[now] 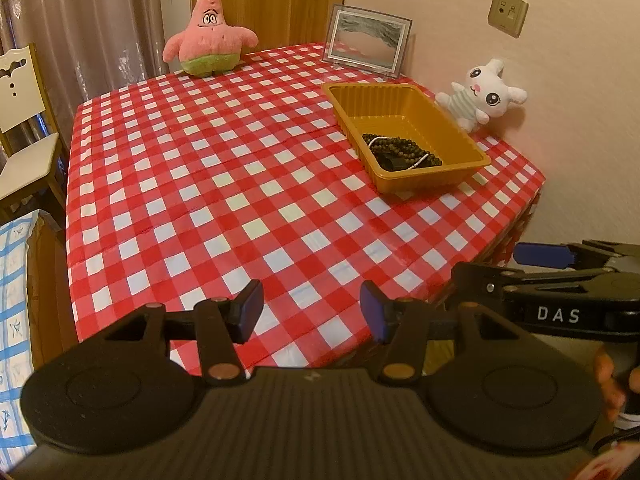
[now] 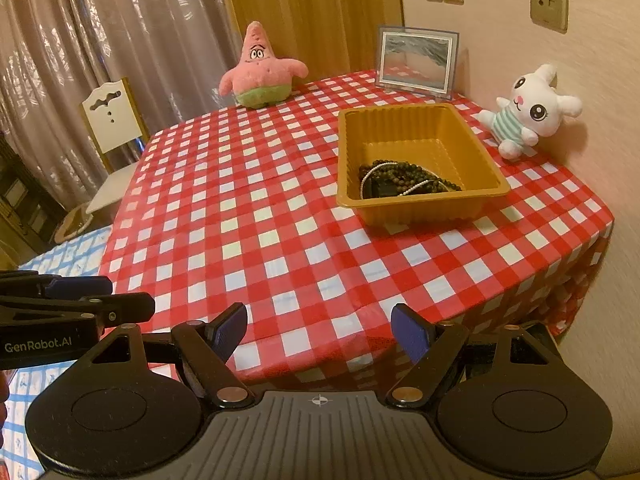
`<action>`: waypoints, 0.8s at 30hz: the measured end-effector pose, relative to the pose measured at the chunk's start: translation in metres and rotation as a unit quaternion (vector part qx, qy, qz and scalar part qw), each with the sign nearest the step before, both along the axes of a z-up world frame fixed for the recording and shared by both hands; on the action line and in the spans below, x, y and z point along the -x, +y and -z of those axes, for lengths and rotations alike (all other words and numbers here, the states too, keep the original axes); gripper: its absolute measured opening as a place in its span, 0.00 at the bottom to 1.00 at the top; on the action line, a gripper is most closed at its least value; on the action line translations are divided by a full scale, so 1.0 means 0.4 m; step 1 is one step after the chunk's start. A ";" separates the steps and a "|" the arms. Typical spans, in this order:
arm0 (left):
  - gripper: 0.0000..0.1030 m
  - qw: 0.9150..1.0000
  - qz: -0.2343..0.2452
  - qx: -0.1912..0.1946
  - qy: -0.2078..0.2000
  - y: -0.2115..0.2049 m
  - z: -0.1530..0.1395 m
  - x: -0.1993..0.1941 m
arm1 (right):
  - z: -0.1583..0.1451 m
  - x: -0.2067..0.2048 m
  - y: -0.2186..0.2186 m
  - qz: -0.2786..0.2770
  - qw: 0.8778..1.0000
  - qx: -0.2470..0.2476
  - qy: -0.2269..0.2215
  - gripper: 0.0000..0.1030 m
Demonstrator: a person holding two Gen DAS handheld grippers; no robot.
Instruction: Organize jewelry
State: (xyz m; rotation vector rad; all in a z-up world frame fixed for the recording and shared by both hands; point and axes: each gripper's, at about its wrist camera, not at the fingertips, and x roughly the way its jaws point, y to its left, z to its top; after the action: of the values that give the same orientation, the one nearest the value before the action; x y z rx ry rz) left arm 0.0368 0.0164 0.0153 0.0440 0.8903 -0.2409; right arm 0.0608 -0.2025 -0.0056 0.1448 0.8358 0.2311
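Note:
An orange plastic tray stands on the right side of the red checked table. In its near end lies a pile of dark bead strands with a thin white bead strand. My left gripper is open and empty, held over the table's near edge. My right gripper is open and empty, also at the near edge. Each gripper shows at the side of the other's view: the right one in the left wrist view, the left one in the right wrist view.
A pink star plush sits at the table's far edge. A picture frame and a white bunny plush stand by the wall. A white chair is to the left.

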 end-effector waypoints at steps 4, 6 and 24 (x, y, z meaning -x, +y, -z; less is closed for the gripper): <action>0.49 1.000 0.001 0.000 0.000 -0.001 -0.001 0.000 | 0.000 0.000 0.000 0.000 1.000 -0.001 0.000 0.76; 0.49 1.000 0.003 0.000 -0.002 0.001 -0.004 0.000 | 0.001 0.000 0.003 0.000 1.000 -0.001 0.002 0.76; 0.49 1.000 0.003 0.000 -0.004 -0.003 -0.005 0.002 | 0.003 0.000 0.007 0.000 1.000 0.000 -0.001 0.76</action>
State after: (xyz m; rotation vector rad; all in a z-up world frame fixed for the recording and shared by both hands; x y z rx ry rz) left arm 0.0361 0.0151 0.0173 0.0480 0.8826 -0.2462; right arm 0.0609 -0.1997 -0.0067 0.1448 0.8348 0.2309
